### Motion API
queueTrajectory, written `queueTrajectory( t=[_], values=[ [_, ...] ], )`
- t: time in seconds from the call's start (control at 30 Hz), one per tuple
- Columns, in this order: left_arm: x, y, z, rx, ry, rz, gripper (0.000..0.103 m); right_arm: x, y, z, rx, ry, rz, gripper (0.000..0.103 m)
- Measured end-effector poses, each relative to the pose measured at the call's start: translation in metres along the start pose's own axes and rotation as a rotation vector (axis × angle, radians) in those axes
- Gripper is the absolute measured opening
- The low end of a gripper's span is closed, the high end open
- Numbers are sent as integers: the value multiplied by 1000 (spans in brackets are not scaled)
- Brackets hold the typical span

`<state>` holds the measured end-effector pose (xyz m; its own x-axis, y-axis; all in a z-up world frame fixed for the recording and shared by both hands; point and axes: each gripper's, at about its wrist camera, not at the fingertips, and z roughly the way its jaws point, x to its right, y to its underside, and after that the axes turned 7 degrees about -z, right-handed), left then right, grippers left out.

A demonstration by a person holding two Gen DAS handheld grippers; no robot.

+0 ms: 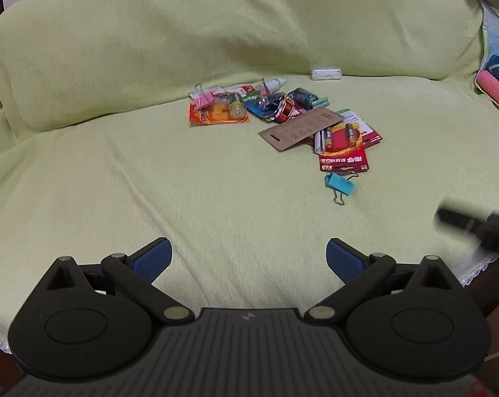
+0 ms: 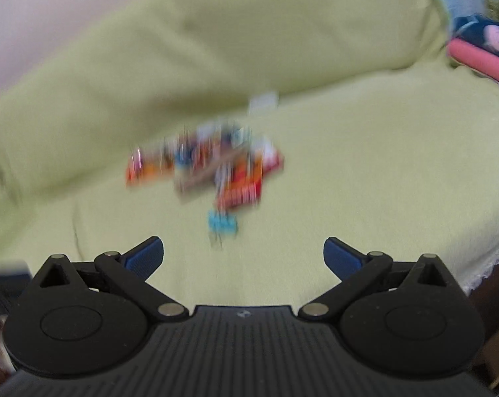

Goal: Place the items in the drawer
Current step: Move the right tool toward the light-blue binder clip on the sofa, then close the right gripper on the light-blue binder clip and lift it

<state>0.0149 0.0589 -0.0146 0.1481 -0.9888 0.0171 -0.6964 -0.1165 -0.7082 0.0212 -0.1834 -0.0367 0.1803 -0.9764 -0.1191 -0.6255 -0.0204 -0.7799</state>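
**Both grippers wait over a pile of small things on a green cover**

The left gripper [image 1: 249, 258] hangs above a light green cover [image 1: 150, 182] that lies over a soft seat. Its jaws are spread wide and hold nothing. The right gripper [image 2: 243, 256] is the same: jaws spread wide, nothing between them. In the left view, a dark blurry bit of the right gripper shows at the right edge.

The things for the drawer lie in a small pile in the middle of the cover, well ahead of both grippers. There is a pink clip [image 1: 203, 99] at the left of the pile, on an orange card [image 1: 216, 117]. A brown card [image 1: 299, 129] lies partly on a red battery pack [image 1: 343, 147]. A blue clip [image 1: 339, 185] lies just in front of the red pack, nearest the grippers. A small silver block [image 1: 326, 73] sits alone behind the pile.

The right view is blurry, so the pile shows only as coloured smears. No drawer shows in either view.
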Motion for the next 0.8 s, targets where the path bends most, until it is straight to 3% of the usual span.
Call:
queueTrajectory(
  t=[0.07, 0.2, 0.3, 0.37, 0.43, 0.73, 0.8],
  values=[
    [1, -2, 4, -5, 0, 2, 100, -3, 2, 7, -19, 19, -35, 102],
    [3, -8, 12, -10, 1, 2, 100, -1, -10, 9, 48, 8, -40, 102],
    [5, -12, 19, -17, 4, 4, 100, -1, -14, 29, 17, 18, -112, 102],
    [6, -13, 24, -19, 4, 10, 100, -2, -14, 41, 7, 18, -161, 99],
    [7, -14, 31, -22, 3, 18, 100, -4, -12, 50, 34, -6, -220, 89],
    [11, -26, 61, -48, 13, 28, 100, -18, -24, 86, 37, -36, -357, 87],
    [12, -28, 66, -49, 17, 31, 100, -21, -27, 93, 31, -60, -391, 77]
  ],
)
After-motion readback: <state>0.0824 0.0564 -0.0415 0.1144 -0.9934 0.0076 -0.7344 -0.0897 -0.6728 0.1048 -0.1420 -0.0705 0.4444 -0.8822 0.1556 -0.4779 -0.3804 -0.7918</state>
